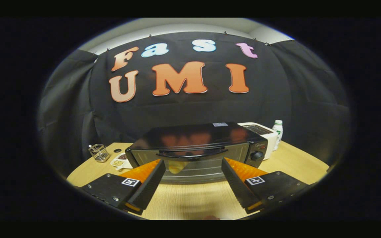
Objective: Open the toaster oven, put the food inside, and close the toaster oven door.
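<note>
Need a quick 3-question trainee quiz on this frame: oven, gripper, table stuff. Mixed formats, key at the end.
1. True or false: the toaster oven door is shut.
2. The gripper fingers are: A) shut on the door handle; B) open, spread apart just short of the oven front; C) shut on the bottle.
3. Fill in: the white appliance stands beside the oven on its ____ side, the same side as the oven's knob.

Key: 1 true. 2 B. 3 knob, with the bottle just beyond it; the wire basket and small dishes sit on the table at the oven's other end.
</note>
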Tool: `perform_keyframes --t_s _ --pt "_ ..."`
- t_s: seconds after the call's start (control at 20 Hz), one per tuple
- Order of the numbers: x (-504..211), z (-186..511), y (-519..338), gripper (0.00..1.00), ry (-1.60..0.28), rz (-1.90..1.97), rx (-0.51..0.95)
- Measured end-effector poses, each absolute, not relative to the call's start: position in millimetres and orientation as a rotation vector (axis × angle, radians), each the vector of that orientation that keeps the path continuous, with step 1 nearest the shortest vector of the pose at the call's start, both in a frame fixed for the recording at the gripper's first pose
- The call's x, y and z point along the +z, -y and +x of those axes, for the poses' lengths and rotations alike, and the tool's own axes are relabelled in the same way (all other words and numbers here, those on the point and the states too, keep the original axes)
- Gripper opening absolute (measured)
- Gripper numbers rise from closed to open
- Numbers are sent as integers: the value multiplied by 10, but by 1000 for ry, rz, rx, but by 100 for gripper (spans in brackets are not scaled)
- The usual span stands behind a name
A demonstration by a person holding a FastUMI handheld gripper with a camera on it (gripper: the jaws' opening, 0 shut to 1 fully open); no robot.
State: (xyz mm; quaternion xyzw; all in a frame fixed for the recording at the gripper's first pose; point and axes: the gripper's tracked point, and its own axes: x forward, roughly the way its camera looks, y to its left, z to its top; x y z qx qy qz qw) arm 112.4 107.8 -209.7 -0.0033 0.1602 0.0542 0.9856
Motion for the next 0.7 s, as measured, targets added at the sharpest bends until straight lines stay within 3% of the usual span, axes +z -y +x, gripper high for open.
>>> perform_keyframes --t_s 0.45,0.7 --pt "-963 521 -709 100 -182 -41 83" --pt "-717 192 -629 100 -165 -61 85"
